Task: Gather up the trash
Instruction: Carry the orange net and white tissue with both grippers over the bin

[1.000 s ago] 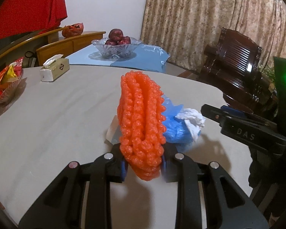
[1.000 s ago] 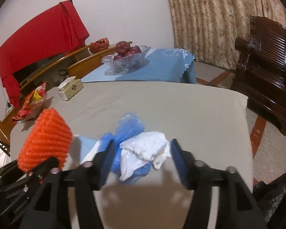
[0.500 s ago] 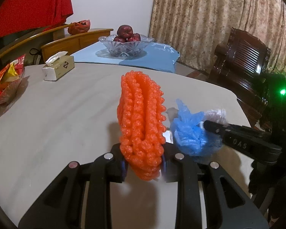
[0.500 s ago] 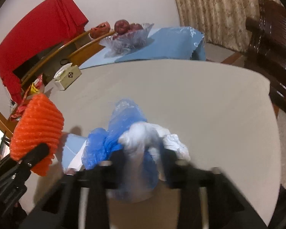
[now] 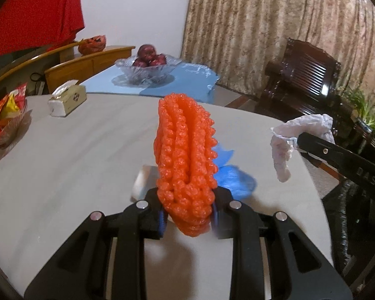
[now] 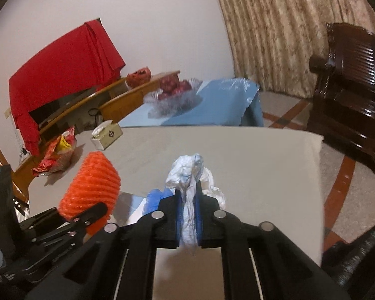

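The orange foam net (image 5: 185,162) hid most of the blue wrapper (image 5: 233,180) on the table (image 5: 87,155). The left gripper (image 5: 188,216) pinched the net; the right gripper (image 6: 188,221) pinched crumpled white plastic (image 6: 190,175), lifted clear.

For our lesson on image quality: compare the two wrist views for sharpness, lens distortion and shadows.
Left wrist view: mostly sharp, the orange foam net crisp in the left tongs; fisheye bends the table edge, dark vignette at the corners. Right wrist view: softer, the fruit bowl smeared, the white tissue in the right tongs slightly blurred; a soft shadow falls on the table beneath it.
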The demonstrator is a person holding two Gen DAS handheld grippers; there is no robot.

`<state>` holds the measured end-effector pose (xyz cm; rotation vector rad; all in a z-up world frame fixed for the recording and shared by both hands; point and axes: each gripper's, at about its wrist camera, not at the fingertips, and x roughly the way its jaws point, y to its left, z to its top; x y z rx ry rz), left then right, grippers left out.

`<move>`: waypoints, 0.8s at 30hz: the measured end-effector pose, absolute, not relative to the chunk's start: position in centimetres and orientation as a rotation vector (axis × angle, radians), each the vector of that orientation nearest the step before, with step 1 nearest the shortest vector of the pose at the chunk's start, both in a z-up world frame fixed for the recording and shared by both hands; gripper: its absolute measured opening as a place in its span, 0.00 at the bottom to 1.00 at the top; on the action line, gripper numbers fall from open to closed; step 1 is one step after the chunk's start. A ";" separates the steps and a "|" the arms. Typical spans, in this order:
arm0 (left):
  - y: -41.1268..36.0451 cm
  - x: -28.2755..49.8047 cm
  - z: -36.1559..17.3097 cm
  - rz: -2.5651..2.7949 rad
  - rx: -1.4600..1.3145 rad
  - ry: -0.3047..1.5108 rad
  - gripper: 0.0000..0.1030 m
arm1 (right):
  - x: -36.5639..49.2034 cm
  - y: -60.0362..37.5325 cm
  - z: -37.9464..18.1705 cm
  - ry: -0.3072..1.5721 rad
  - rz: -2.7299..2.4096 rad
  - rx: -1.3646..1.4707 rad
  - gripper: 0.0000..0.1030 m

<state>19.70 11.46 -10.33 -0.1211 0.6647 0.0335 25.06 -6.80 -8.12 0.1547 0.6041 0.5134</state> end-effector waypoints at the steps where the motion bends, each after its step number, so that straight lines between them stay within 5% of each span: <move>1: 10.9 19.3 -9.9 0.020 -0.118 0.659 0.25 | 24.4 -7.2 -7.7 0.594 0.511 0.160 0.09; 24: -1.8 13.3 -6.9 -0.272 -0.059 0.614 0.26 | 12.7 -18.5 -4.6 0.508 0.318 0.166 0.09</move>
